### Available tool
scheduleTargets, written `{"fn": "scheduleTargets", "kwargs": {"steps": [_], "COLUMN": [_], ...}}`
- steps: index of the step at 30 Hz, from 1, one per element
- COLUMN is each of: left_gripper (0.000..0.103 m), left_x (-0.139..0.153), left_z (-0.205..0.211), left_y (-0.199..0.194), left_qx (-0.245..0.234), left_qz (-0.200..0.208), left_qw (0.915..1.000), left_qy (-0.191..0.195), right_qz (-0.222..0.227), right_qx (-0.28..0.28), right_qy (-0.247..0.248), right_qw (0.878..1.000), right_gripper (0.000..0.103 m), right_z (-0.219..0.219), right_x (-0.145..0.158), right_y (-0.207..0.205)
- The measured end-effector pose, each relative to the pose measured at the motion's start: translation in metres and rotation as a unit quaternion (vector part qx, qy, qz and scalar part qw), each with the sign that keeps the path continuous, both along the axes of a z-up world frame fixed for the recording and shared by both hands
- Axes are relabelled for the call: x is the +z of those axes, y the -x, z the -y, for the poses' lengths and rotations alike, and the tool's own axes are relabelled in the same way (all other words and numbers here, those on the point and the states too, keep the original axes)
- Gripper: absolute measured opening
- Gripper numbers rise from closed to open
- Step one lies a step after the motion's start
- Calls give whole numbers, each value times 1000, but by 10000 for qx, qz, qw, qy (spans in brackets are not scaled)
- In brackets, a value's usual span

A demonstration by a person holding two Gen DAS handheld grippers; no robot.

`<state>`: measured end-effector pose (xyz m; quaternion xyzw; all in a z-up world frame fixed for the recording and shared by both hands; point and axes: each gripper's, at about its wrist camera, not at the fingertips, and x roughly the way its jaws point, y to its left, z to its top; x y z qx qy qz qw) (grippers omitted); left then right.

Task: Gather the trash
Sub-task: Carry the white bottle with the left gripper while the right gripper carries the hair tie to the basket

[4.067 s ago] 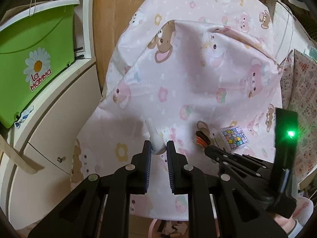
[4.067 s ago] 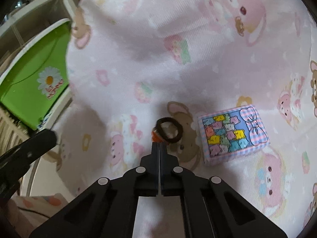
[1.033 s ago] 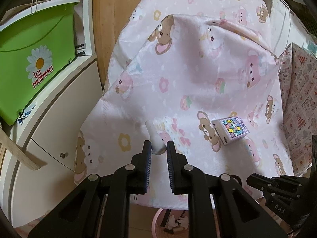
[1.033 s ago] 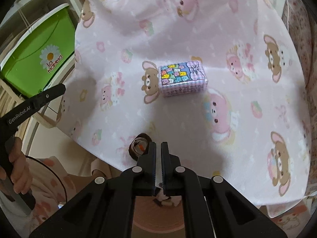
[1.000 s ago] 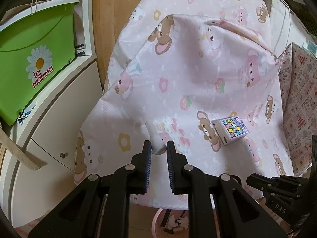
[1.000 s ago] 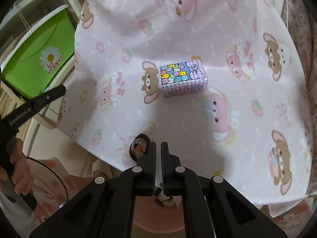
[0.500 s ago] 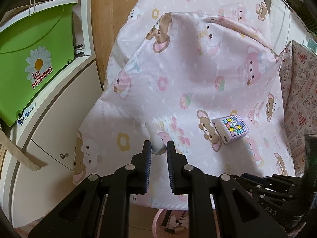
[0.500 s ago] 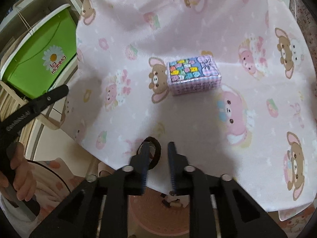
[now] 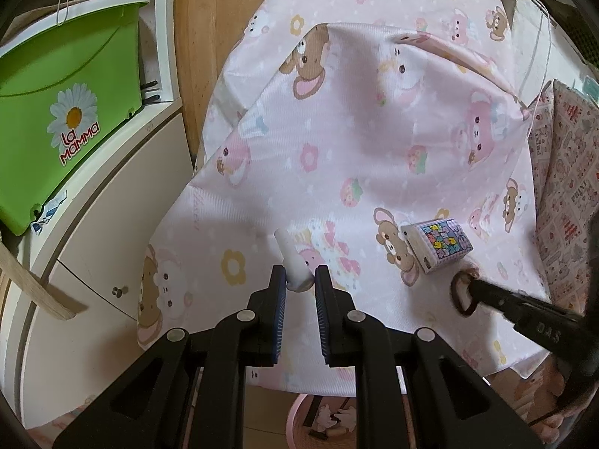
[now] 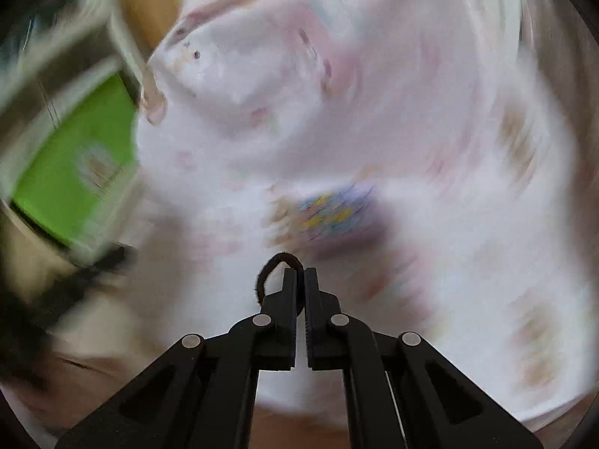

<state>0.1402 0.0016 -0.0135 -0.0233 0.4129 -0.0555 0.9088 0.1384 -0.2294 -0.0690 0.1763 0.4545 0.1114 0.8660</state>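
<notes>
A white tube (image 9: 294,263) is clamped between the fingers of the left gripper (image 9: 297,288), its free end pointing up and away over the near edge of the pink cloth (image 9: 374,131) that covers the table. The right gripper (image 10: 299,280) is seen with its jaws narrowed to a thin gap; a dark ring (image 10: 275,267) is hooked over the left finger and curls out beyond the tips, so it is carried rather than squeezed flat. In the left wrist view the same ring (image 9: 462,293) is seen at the tip of the right gripper (image 9: 475,292), just above the cloth near its near right corner. A small patterned box (image 9: 436,249) lies on the cloth just beyond the ring. A pink bin (image 9: 299,424) is visible below the near edge. A green tub (image 9: 56,104) stands on a cabinet to the left. The right wrist view is heavily blurred
</notes>
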Motion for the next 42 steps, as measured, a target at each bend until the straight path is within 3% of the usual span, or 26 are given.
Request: {"fn": "scheduleTargets", "kwargs": {"steps": [1, 3, 6, 17, 22, 27, 30, 34, 38, 42], "left_gripper": [15, 15, 15, 15, 15, 15, 15, 15, 15, 15], "left_x": [0, 1, 0, 0, 5, 12, 11, 8, -9, -31], "left_z": [0, 1, 0, 1, 6, 24, 25, 27, 24, 35], "left_y": [1, 2, 2, 4, 22, 53, 68, 84, 82, 83], "left_qx": [-7, -25, -21, -124, -290, -698, -1001, -1074, -1086, -1152], "left_qz": [14, 39, 51, -44, -110, 7, -298, -333, -816, -1124], "left_qw": [10000, 10000, 10000, 9999, 9992, 9975, 9925, 9925, 9874, 9853], "left_qy": [-13, -37, -54, 28, 237, 131, 627, 479, 817, 568], "right_qz": [-109, 339, 220, 208, 423, 623, 693, 671, 455, 259], "right_qx": [-137, -110, 142, 408, 531, 618, 684, 741, 730, 754], "right_qy": [150, 864, 611, 780, 908, 978, 949, 980, 1001, 991], "right_qw": [9997, 9956, 9978, 9959, 9936, 9913, 9907, 9902, 9912, 9919], "right_gripper": [4, 4, 4, 4, 4, 4, 4, 4, 4, 4], "right_z": [0, -11, -15, -16, -21, -26, -27, -27, -25, -27], "right_x": [-3, 2, -3, -6, 10, 28, 36, 36, 21, 3], "right_y": [-2, 4, 4, 25, 52, 79, 96, 114, 123, 125]}}
